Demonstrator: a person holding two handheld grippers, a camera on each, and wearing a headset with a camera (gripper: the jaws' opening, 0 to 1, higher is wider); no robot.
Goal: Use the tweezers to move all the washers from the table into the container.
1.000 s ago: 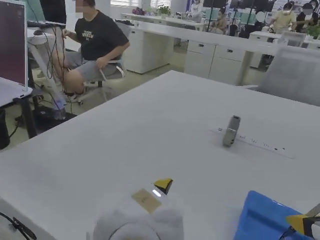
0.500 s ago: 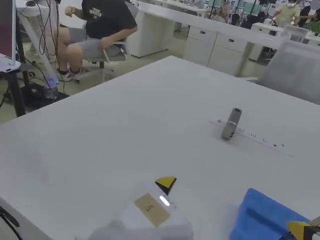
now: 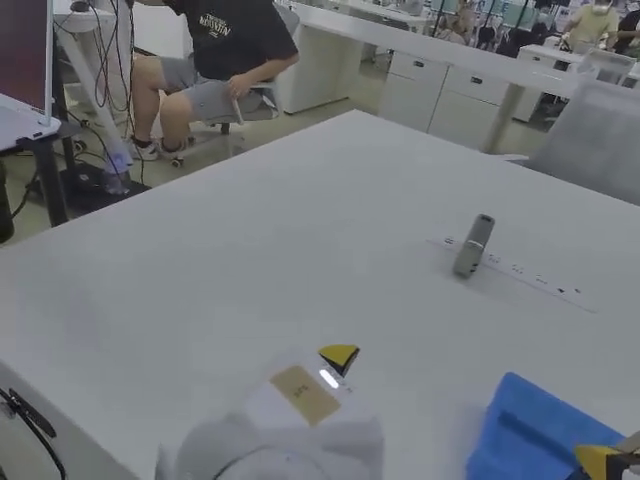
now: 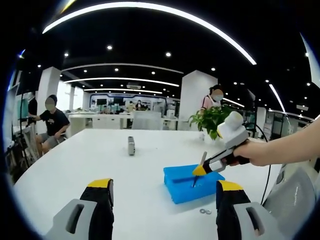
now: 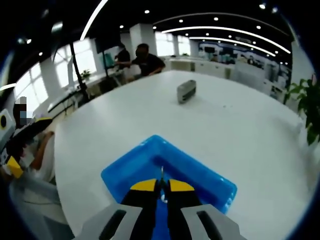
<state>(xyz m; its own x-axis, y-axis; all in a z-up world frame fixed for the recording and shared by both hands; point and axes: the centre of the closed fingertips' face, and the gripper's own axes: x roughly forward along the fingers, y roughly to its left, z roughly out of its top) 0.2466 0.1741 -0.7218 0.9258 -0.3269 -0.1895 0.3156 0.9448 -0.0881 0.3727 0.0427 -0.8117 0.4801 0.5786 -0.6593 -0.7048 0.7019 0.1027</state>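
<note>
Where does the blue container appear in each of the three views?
Head view: blue container at the bottom right edge.
Left gripper view: container right of centre, tweezers over it.
Right gripper view: container low centre, past the right gripper and its tongs.
Shared landmark: grey device on the white table beyond it.

We see the container (image 4: 185, 189) on the table (image 4: 100, 160), tweezers (image 4: 195, 179) over it. Washers (image 4: 204, 211) lie just before it, a box (image 4: 131, 145) well behind.
</note>
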